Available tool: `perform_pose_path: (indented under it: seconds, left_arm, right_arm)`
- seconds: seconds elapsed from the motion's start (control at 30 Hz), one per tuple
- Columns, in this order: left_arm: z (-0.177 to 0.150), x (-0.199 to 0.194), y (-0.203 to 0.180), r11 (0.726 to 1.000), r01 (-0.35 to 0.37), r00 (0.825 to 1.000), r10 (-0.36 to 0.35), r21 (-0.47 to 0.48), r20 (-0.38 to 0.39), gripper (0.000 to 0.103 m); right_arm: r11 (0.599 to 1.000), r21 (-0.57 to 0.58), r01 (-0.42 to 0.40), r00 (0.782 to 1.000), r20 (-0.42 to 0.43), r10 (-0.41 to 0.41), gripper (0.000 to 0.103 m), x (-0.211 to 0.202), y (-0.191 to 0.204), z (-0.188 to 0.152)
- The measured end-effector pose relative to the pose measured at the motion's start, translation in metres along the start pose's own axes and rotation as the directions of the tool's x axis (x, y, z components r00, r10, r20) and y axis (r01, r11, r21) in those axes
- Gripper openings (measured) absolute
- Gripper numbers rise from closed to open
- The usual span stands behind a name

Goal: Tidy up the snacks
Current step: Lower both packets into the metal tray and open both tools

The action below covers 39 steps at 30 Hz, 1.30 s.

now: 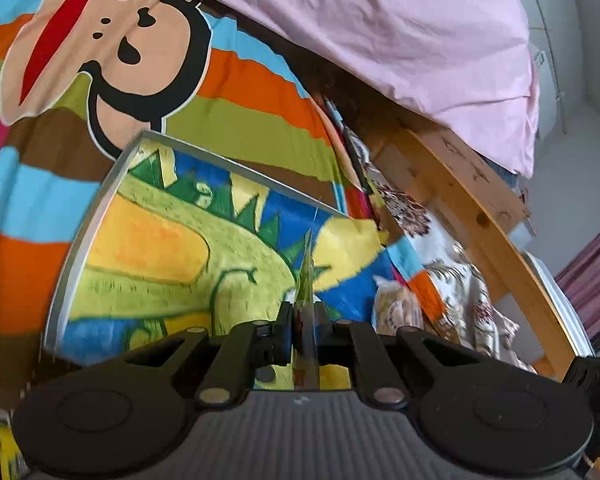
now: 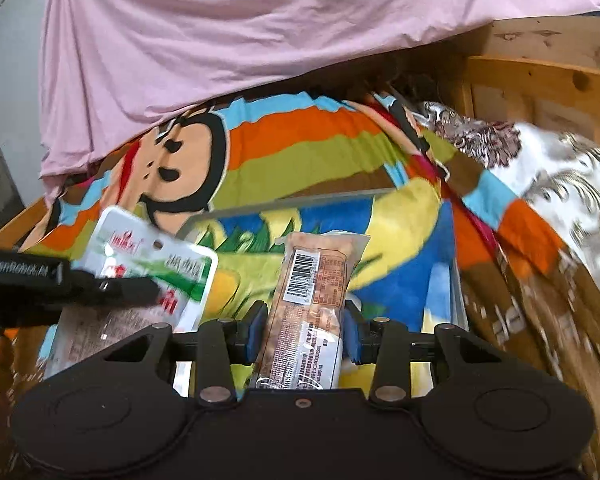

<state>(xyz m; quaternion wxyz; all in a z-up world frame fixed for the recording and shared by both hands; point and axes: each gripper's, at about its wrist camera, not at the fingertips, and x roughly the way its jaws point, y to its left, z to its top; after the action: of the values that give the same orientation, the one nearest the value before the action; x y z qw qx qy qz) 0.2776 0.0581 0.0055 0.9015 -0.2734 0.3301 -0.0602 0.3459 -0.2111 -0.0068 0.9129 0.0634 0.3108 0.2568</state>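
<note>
My left gripper is shut on a thin green-and-white snack packet, seen edge-on above a dinosaur-print tray. The same packet shows flat in the right wrist view, with the left gripper clamped on its lower edge. My right gripper is shut on a long brown snack bar with a barcode label, held over the same tray. The bar's clear wrapper end shows at the right in the left wrist view.
The tray lies on a striped monkey-print bedsheet. A pink sheet hangs behind. A wooden bed frame and a floral cloth are to the right.
</note>
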Motion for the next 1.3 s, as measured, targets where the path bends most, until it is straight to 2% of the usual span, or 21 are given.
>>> perform_pose_path:
  seconds: [0.23, 0.37, 0.53, 0.73, 0.8, 0.87, 0.93, 1.0, 1.07, 1.3]
  left_arm:
    - [0.021, 0.033, 0.028, 0.998, 0.027, 0.999, -0.024, -0.052, 0.046, 0.009]
    - [0.024, 0.045, 0.042, 0.997, 0.004, 0.997, 0.002, -0.071, 0.083, 0.009]
    - [0.02, 0.052, 0.051, 0.996, -0.057, 0.995, 0.062, -0.068, 0.074, 0.009]
    - [0.013, 0.055, 0.046, 0.985, -0.172, 0.984, 0.172, 0.007, 0.042, 0.013]
    - [0.012, 0.055, 0.047, 0.979, -0.202, 0.979, 0.201, 0.014, 0.039, 0.027]
    - [0.011, 0.053, 0.046, 0.968, -0.25, 0.968, 0.25, 0.019, 0.03, 0.056]
    - [0.008, 0.048, 0.044, 0.954, -0.298, 0.954, 0.297, 0.031, 0.05, 0.071]
    - [0.006, 0.041, 0.041, 0.945, -0.324, 0.945, 0.32, 0.049, 0.072, 0.077]
    - [0.006, 0.033, 0.039, 0.94, -0.335, 0.94, 0.329, 0.066, 0.088, 0.086]
    - [-0.002, -0.016, 0.03, 0.92, -0.379, 0.919, 0.361, 0.103, 0.159, 0.1]
  right_arm:
    - [0.999, -0.029, 0.021, 0.999, 0.028, -0.02, 0.042, 0.05, 0.01, 0.011]
    - [0.999, -0.045, 0.024, 1.0, 0.004, -0.024, 0.042, 0.071, 0.017, 0.004]
    - [0.997, -0.069, 0.032, 0.999, -0.028, -0.034, 0.042, 0.081, 0.022, -0.009]
    - [0.997, -0.068, 0.044, 0.998, -0.05, -0.047, 0.042, 0.081, 0.024, -0.02]
    - [0.995, -0.086, 0.046, 0.998, -0.046, -0.05, 0.044, 0.079, 0.028, -0.022]
    - [0.993, -0.105, 0.047, 0.998, -0.03, -0.05, 0.044, 0.075, 0.031, -0.024]
    - [0.993, -0.109, 0.045, 0.999, -0.016, -0.047, 0.049, 0.069, 0.032, -0.023]
    - [0.994, -0.103, 0.042, 0.999, -0.001, -0.042, 0.06, 0.063, 0.034, -0.023]
    - [0.995, -0.098, 0.037, 0.999, 0.015, -0.035, 0.064, 0.055, 0.036, -0.024]
    - [0.998, -0.06, -0.003, 0.996, 0.091, 0.009, 0.092, 0.011, 0.047, -0.025]
